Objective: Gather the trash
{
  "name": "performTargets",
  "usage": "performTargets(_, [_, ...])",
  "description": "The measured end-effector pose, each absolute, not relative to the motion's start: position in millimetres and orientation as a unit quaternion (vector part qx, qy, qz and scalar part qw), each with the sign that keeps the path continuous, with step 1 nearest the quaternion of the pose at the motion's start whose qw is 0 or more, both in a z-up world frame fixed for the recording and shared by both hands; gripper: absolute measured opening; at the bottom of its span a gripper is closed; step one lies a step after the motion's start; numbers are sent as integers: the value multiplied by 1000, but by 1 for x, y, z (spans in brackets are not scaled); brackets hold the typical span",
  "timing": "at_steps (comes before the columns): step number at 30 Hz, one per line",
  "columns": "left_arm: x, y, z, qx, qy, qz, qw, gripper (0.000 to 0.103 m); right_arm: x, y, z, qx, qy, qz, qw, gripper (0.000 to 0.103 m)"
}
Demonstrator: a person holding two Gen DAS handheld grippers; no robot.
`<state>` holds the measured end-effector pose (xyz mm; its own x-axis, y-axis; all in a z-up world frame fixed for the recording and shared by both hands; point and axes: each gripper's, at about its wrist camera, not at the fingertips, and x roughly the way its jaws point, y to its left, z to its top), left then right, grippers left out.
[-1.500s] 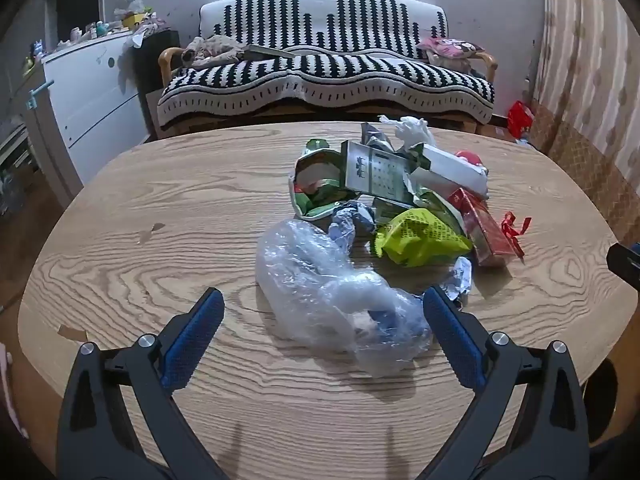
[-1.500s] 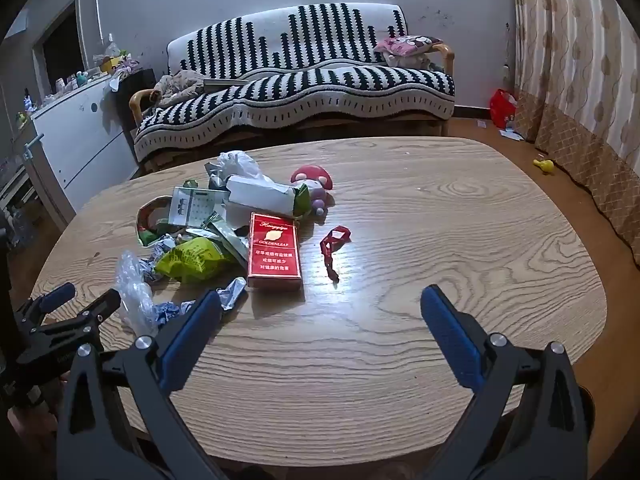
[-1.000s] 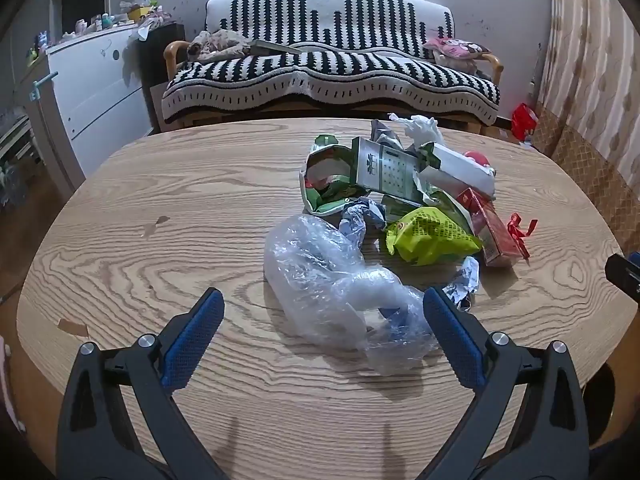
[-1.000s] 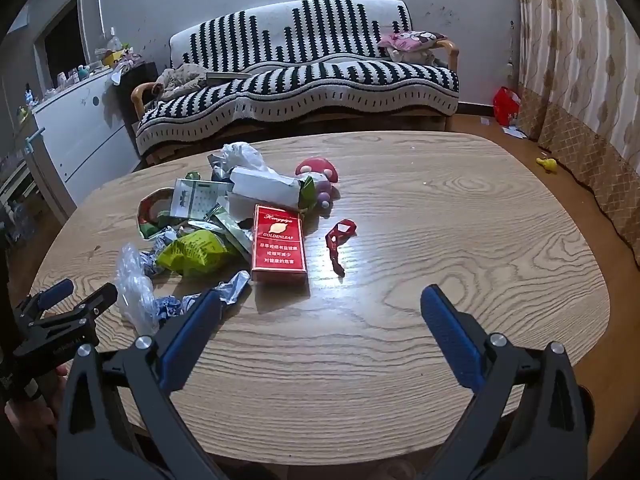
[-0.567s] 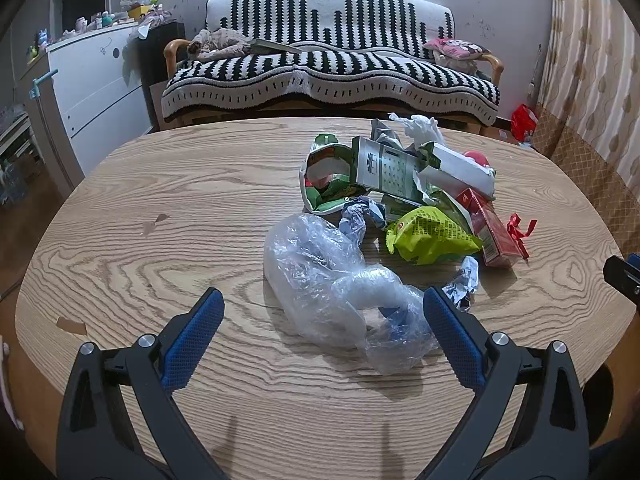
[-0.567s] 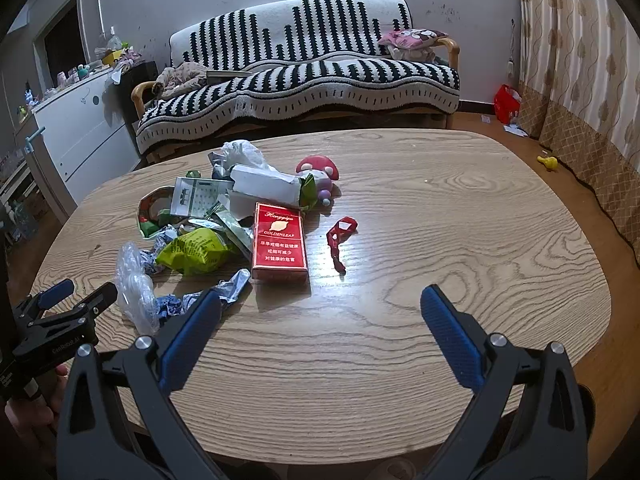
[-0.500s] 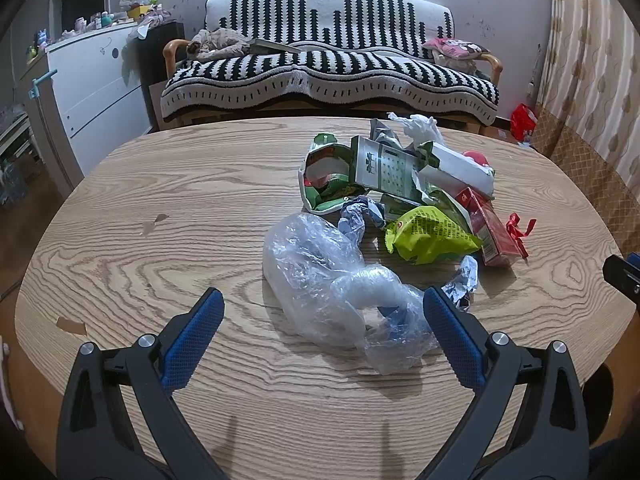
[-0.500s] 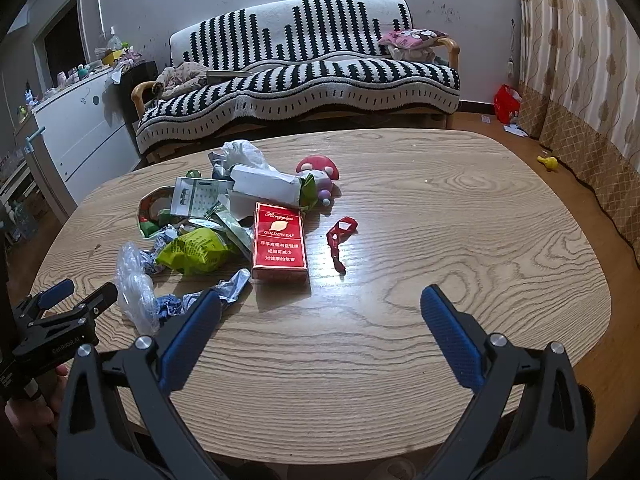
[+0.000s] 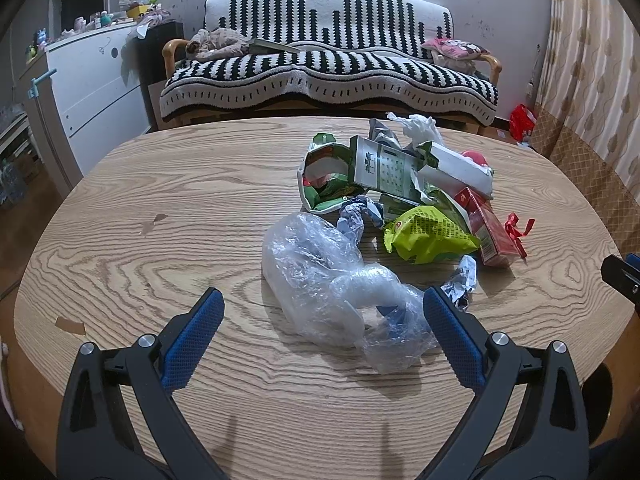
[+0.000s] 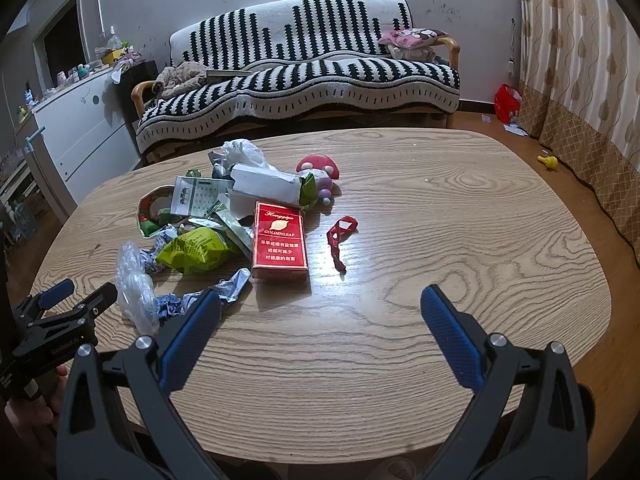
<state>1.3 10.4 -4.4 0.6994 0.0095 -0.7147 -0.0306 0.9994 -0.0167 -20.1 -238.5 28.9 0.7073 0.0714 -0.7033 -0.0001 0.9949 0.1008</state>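
A heap of trash lies on the round wooden table (image 9: pixel 160 264). A crumpled clear plastic bag (image 9: pixel 320 280) is nearest my left gripper (image 9: pixel 320 316), which is open and empty just short of it. Behind lie a yellow-green snack bag (image 9: pixel 424 236), a red cigarette box (image 10: pixel 280 240), a red ribbon (image 10: pixel 340 236), a white carton (image 10: pixel 268 184) and a green-printed box (image 9: pixel 380 168). My right gripper (image 10: pixel 320 320) is open and empty over bare table, right of the heap. The left gripper also shows in the right wrist view (image 10: pixel 76 292).
A red-capped mushroom toy (image 10: pixel 320 168) and a white crumpled bag (image 10: pixel 244 152) sit at the heap's far side. A striped sofa (image 10: pixel 304 76) stands behind the table, a white cabinet (image 9: pixel 92 80) to the left, curtains (image 10: pixel 580 60) to the right.
Both grippers have crept slightly forward and steadied; both stay open. The trash has not moved.
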Motion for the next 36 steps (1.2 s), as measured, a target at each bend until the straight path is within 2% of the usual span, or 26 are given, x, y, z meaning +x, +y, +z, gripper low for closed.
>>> performTargets(36, [-1,9,-3,-17,387,10,922,97,-20,-238,28,48,384,19,922,97])
